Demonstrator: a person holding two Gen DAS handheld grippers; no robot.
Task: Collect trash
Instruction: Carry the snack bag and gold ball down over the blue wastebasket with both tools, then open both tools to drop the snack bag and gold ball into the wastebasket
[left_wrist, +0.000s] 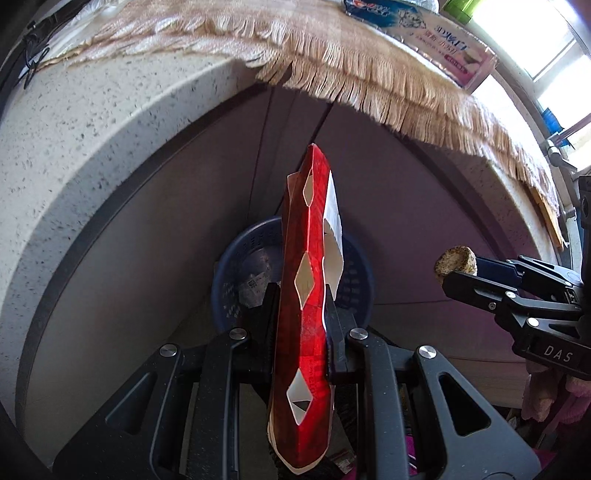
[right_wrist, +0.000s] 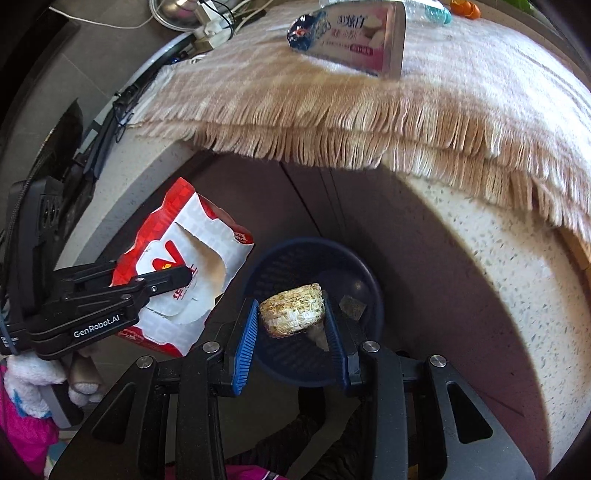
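Observation:
My left gripper (left_wrist: 301, 325) is shut on a flattened red and white tissue box (left_wrist: 306, 295), held edge-on above a dark blue trash basket (left_wrist: 236, 266) on the floor. The box also shows in the right wrist view (right_wrist: 181, 258), left of the basket (right_wrist: 295, 258). My right gripper (right_wrist: 291, 325) is shut on a pale, speckled stump of food scrap (right_wrist: 291, 308), held over the basket. That gripper with the scrap (left_wrist: 456, 260) shows at the right of the left wrist view. Some scraps lie in the basket.
A speckled stone counter (right_wrist: 498, 258) curves overhead, covered by a fringed beige cloth (right_wrist: 332, 122). A toothpaste box (right_wrist: 351, 44) lies on the cloth. Cables and a power strip (right_wrist: 207, 29) sit at the back left. Pink clothing (right_wrist: 22, 424) is at the lower left.

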